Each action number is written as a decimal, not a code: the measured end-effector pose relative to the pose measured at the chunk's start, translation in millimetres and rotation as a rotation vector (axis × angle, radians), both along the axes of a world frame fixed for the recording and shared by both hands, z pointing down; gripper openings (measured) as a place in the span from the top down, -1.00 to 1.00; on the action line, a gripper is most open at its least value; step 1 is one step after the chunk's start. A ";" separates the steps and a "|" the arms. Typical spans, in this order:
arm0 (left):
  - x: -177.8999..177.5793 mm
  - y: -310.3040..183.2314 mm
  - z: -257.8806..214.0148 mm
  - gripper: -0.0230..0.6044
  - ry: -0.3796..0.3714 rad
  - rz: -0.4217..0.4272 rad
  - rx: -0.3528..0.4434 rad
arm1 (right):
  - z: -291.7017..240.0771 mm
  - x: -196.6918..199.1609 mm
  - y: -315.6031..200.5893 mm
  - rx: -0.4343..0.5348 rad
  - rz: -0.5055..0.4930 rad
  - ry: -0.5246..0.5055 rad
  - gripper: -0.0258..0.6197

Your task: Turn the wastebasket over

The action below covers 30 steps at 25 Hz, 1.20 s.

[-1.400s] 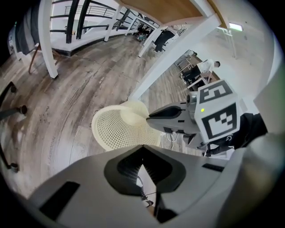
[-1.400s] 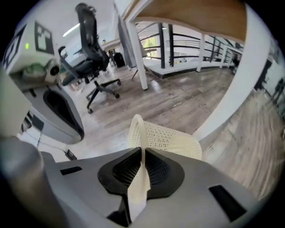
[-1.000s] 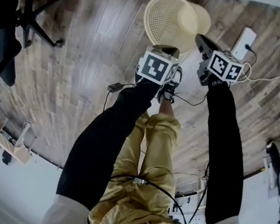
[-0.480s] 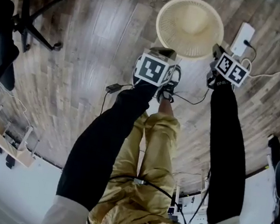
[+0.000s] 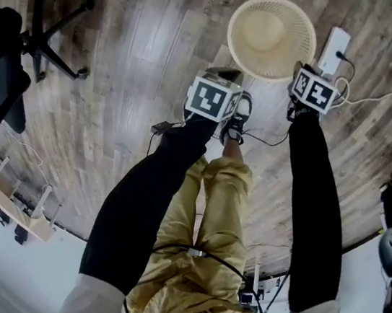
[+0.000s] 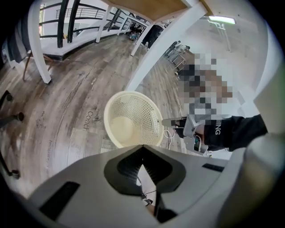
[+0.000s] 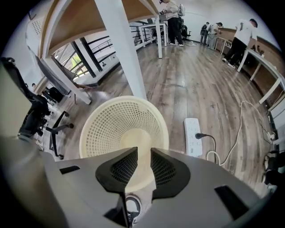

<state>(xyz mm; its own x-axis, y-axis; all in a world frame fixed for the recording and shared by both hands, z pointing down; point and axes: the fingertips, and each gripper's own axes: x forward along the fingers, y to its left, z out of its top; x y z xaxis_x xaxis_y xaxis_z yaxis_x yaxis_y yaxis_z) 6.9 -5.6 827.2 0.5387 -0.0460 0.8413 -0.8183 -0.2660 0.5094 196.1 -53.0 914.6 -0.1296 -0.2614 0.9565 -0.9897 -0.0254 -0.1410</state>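
Observation:
The cream mesh wastebasket (image 5: 271,36) stands upright on the wood floor with its mouth facing up. It fills the middle of the right gripper view (image 7: 122,129) and lies just beyond the jaws in the left gripper view (image 6: 131,122). My right gripper (image 5: 300,68) hovers at the basket's near right rim; its jaws (image 7: 143,152) stand a narrow gap apart, with nothing pinched between them. My left gripper (image 5: 226,74) is short of the basket's near edge, its jaws (image 6: 142,148) closed tip to tip and empty. The right gripper (image 6: 171,121) also shows beside the rim in the left gripper view.
A white power strip (image 5: 334,50) with a plugged cable lies just right of the basket (image 7: 192,136). A white desk leg (image 7: 120,49) rises behind it. An office chair (image 5: 24,39) stands far left. Cables and my shoe (image 5: 238,118) lie near my feet. Several people stand in the distance.
The basket went from lying tilted on its side to standing upright, mouth up, and now sits farther right. My right gripper shifted right with it. The left gripper barely moved.

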 end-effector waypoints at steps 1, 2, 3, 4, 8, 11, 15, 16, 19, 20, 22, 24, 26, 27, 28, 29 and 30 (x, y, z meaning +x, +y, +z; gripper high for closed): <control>1.4 -1.2 -3.9 0.92 0.001 0.000 0.004 | -6.2 0.1 -0.1 0.009 -0.005 0.002 0.66; 2.9 -3.1 -8.7 0.92 0.003 0.001 0.010 | -14.7 -0.4 -1.5 0.023 -0.012 0.004 0.66; 4.2 -4.9 -14.5 0.92 0.003 0.001 0.017 | -25.7 -1.7 -3.6 0.041 -0.024 0.009 0.66; 5.3 -6.0 -21.6 0.92 0.003 0.001 0.022 | -39.4 -4.1 -5.6 0.064 -0.043 0.015 0.66; 13.1 -11.9 -69.6 0.92 0.000 -0.033 0.064 | -115.1 -21.4 -10.7 0.178 -0.148 0.030 0.78; 27.2 -37.1 -131.2 0.92 0.031 -0.069 0.199 | -187.9 -31.6 -22.4 0.289 -0.182 0.024 0.85; 42.5 -64.4 -223.1 0.92 0.066 -0.070 0.367 | -294.4 -42.5 -35.3 0.464 -0.201 0.004 0.86; 46.3 -69.5 -246.4 0.92 0.072 -0.060 0.401 | -321.6 -44.7 -36.7 0.504 -0.197 -0.018 0.86; 57.4 -85.0 -321.1 0.92 0.090 -0.028 0.503 | -411.4 -48.7 -40.6 0.621 -0.169 -0.083 0.86; 60.5 -91.5 -348.0 0.92 0.096 -0.025 0.540 | -442.9 -48.9 -42.8 0.662 -0.162 -0.092 0.86; 67.7 -105.0 -406.3 0.92 0.120 -0.031 0.619 | -507.4 -48.5 -47.8 0.747 -0.155 -0.094 0.86; 76.6 -115.0 -470.8 0.92 0.166 -0.054 0.704 | -573.8 -49.0 -49.6 0.837 -0.164 -0.085 0.86; 83.0 -116.8 -538.9 0.92 0.227 -0.081 0.790 | -639.1 -52.9 -44.7 0.925 -0.187 -0.064 0.86; 84.2 -113.9 -572.5 0.92 0.258 -0.091 0.832 | -670.3 -55.9 -39.7 0.971 -0.197 -0.053 0.86; 84.0 -109.0 -604.5 0.92 0.285 -0.097 0.873 | -699.8 -58.9 -33.9 1.016 -0.204 -0.043 0.85; 82.9 -102.9 -634.6 0.92 0.308 -0.100 0.914 | -727.4 -61.5 -27.6 1.059 -0.209 -0.036 0.86; 81.6 -96.3 -662.6 0.92 0.327 -0.100 0.955 | -752.9 -64.1 -21.3 1.098 -0.212 -0.031 0.85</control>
